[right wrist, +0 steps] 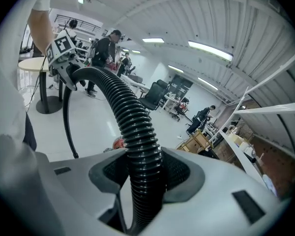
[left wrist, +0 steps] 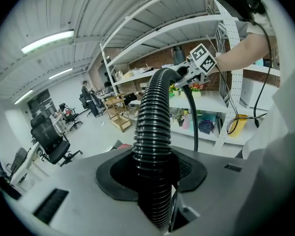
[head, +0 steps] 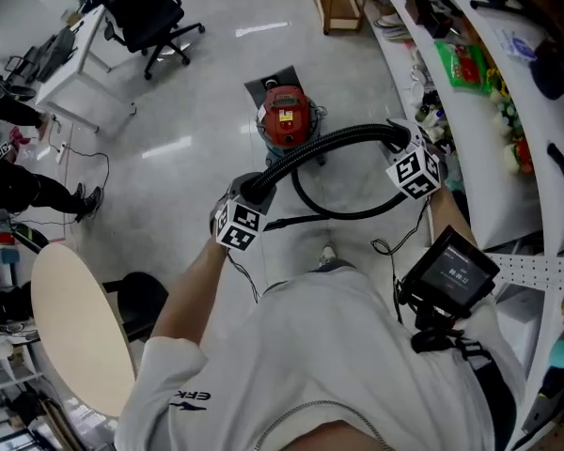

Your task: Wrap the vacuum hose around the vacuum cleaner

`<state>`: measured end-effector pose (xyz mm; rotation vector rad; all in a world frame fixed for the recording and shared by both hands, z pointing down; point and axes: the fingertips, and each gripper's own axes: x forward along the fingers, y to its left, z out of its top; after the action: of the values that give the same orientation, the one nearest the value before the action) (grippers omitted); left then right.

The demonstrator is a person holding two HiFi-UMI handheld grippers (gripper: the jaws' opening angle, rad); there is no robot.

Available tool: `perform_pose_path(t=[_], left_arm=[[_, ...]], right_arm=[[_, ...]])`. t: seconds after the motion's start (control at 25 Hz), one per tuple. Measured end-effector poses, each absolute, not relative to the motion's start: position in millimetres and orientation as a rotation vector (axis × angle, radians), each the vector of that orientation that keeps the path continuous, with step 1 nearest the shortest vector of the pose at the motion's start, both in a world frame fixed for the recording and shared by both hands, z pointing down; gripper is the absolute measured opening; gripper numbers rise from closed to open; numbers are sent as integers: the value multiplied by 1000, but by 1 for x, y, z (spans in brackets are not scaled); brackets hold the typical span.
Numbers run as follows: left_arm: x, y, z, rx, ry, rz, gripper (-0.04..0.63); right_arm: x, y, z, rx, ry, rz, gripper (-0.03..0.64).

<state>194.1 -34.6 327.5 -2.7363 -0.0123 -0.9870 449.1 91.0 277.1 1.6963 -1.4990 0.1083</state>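
Vacuum hose (head: 331, 143) held aloft in arc; left hand-held gripper (head: 252, 194) and right hand-held gripper (head: 401, 141) each clamped on it. No turn round vacuum cleaner (head: 287, 120) yet; wrapping all left.

Colour rundown: the hose (head: 329, 144) is glossy black, with tight ribbing the whole way along. The vacuum cleaner (head: 285, 111) in the upper middle of the head view is bright red over a dark base. The left gripper (head: 256, 191) and right gripper (head: 401, 142) are both light grey with black pads, and their cubes have black-and-white square markers. The floor (head: 197, 111) is shiny pale grey. The round table (head: 75, 327) at lower left is cream, the office chair (head: 146, 12) at upper left is black, the shirt (head: 338, 346) is white, and the packet (head: 465, 64) at upper right is green.
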Motion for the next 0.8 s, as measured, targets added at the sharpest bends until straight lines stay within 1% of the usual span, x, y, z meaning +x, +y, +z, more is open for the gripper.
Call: perform_pose_path(t=[0.36,0.8], left_arm=[[218,-85,330,-2737,57,-1046,146],[245,-160,350,-2782,-32,-1054,146]], right_arm=[[484,23,293,1637,-1553,127,176],[518,-64,306,1587,-1489,146,178]])
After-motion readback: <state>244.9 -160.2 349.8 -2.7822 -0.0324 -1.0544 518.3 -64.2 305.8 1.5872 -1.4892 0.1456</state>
